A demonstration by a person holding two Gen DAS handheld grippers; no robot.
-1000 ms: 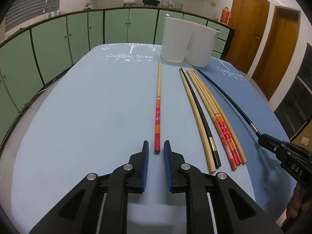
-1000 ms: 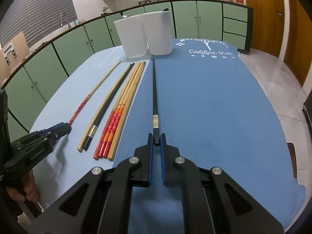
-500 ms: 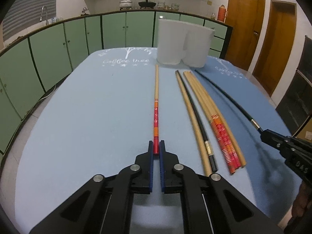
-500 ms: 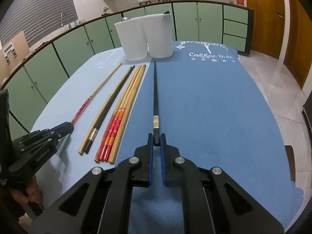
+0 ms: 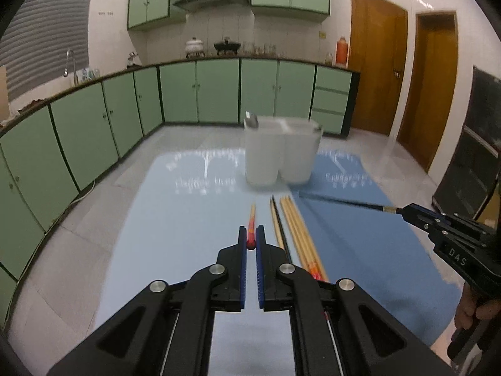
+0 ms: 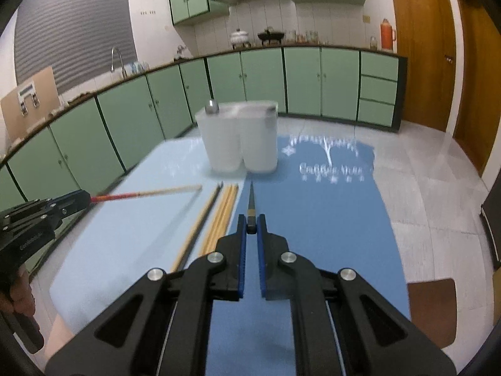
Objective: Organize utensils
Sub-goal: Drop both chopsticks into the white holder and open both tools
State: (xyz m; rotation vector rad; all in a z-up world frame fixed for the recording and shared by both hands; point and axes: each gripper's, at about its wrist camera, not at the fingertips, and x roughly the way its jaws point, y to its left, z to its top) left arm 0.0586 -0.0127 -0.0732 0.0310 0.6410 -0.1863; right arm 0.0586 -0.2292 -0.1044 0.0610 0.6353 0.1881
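Clamping the red-ended chopstick (image 5: 251,219) and black chopstick (image 6: 251,202), both grippers' jaws have lifted them off the table (image 5: 188,219).

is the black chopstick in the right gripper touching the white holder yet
Apart. The left wrist view shows the black chopstick, held by the right gripper, ending over the blue mat, short of the white holder.
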